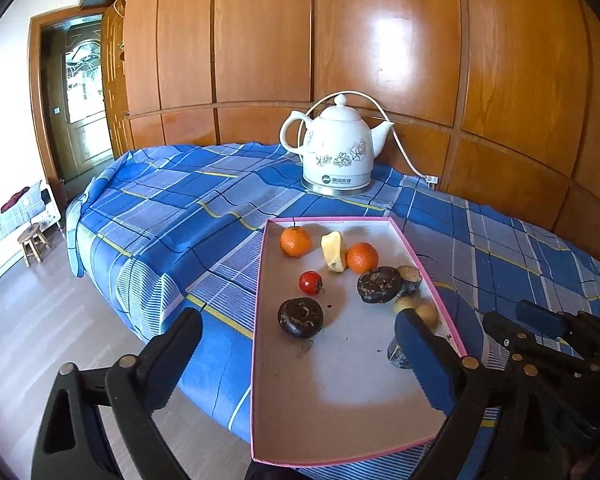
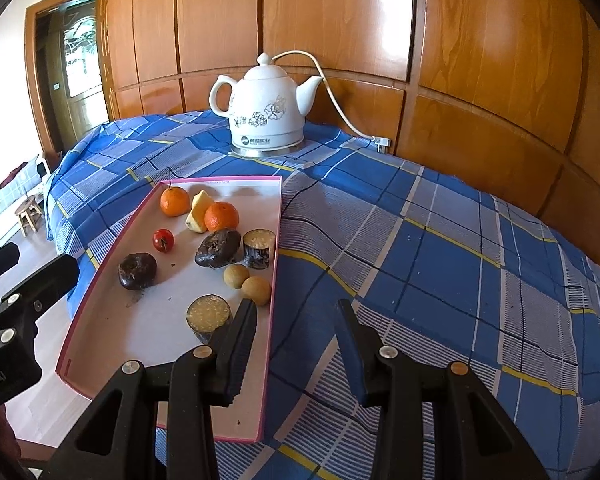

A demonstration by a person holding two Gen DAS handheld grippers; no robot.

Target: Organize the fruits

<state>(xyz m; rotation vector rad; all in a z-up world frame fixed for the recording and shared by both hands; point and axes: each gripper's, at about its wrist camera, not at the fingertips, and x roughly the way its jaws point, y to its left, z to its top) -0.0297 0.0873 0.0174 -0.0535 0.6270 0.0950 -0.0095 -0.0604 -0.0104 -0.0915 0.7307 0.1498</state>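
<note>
Blue plaid cloth [image 2: 420,240] bears a tray [image 2: 112,320]: 2 oranges [image 2: 175,201], 1 tomato [image 2: 163,240]; both grippers' jaws empty, released.

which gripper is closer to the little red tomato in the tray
Left. The left gripper hangs open over the tray's near half, just short of the tomato. The right gripper straddles the tray's right rim, farther off.

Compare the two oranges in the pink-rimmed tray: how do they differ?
The far orange keeps a thin dark stem standing up from its top; the near orange shows none. The far orange sits closer to the tray's far rim and left of the pale yellow fruit wedge; the near orange lies on the wedge's right, beside a dark round fruit. Both are small, round, bright orange, and lie loose in the tray, untouched by either gripper.
</note>
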